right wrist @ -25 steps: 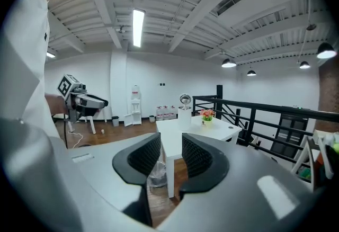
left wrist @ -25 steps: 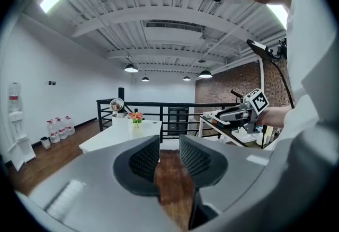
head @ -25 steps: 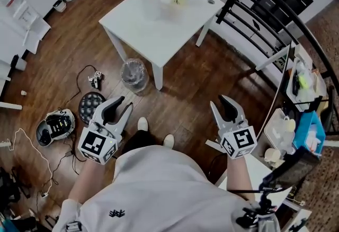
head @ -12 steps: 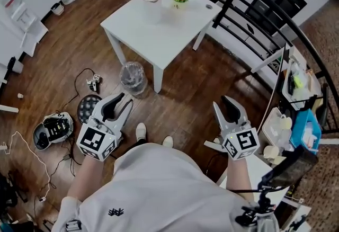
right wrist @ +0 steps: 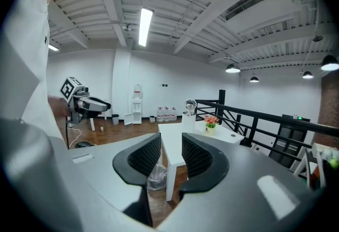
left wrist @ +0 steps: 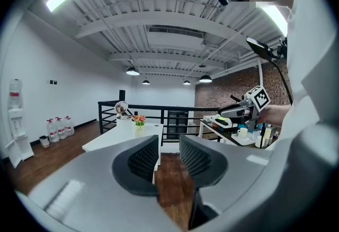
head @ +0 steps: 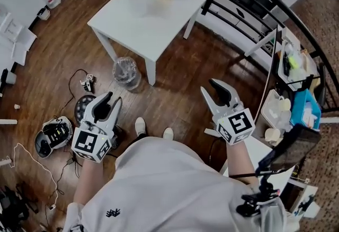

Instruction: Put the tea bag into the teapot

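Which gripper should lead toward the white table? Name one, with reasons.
Right, narrowly. Both the left gripper and right gripper are empty, jaws apart, short of the white table. The right gripper view shows the table straight beyond its jaws; the left's shows it aside.

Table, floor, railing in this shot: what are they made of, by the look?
Table: smooth matte white top and legs, probably painted wood or laminate; the look leaves it open. Floor: dark brown wood planks, with visible board seams and a light sheen. Railing: thin black bars, likely painted metal.
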